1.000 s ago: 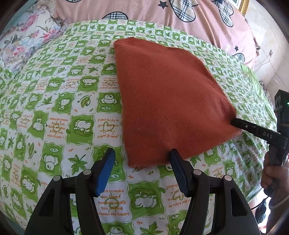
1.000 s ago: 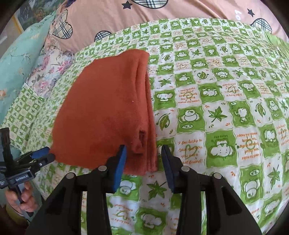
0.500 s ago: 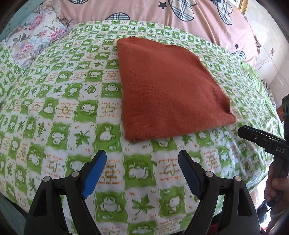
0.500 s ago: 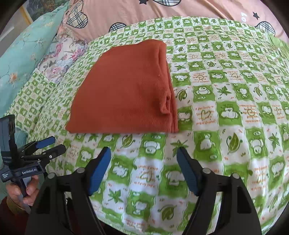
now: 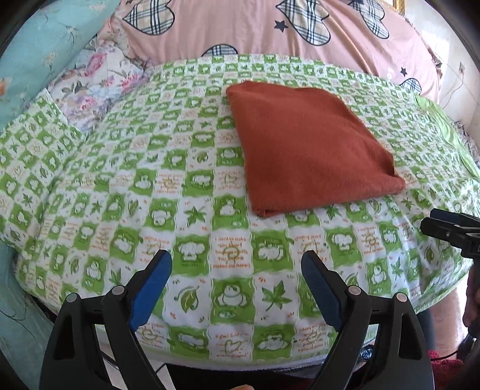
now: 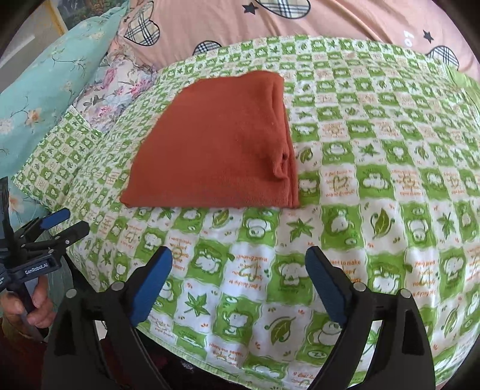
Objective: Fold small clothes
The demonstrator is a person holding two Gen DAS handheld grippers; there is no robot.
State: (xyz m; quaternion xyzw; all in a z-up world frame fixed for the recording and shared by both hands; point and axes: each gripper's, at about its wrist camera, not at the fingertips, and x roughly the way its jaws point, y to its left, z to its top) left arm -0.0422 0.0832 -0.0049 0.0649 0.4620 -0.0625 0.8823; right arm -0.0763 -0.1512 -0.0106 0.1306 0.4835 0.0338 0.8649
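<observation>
A rust-orange garment (image 5: 309, 153) lies folded flat on the green-and-white checked sheet (image 5: 126, 192); it appears again in the right wrist view as the same orange garment (image 6: 216, 153), with its thick folded edge on the right. My left gripper (image 5: 237, 264) hangs back from the cloth's near edge, jaws still opening, nothing between the blue pads. My right gripper (image 6: 238, 261) also stands off the near edge, jaws opening and empty. Each view catches the other gripper at its side: the right one (image 5: 450, 231), the left one (image 6: 60, 228).
A pink quilt with plaid hearts (image 5: 270, 27) is piled behind the sheet. A teal floral pillow (image 6: 45, 90) and a flowered cushion (image 5: 99, 78) lie at the back left. The bed's near edge (image 5: 240, 360) drops off just under my grippers. A hand (image 6: 27, 306) holds the left gripper's handle.
Both grippers let go of the garment's near edge, opened wide and drew back toward the bed's edge. The cloth now lies flat and farther away in both views.
</observation>
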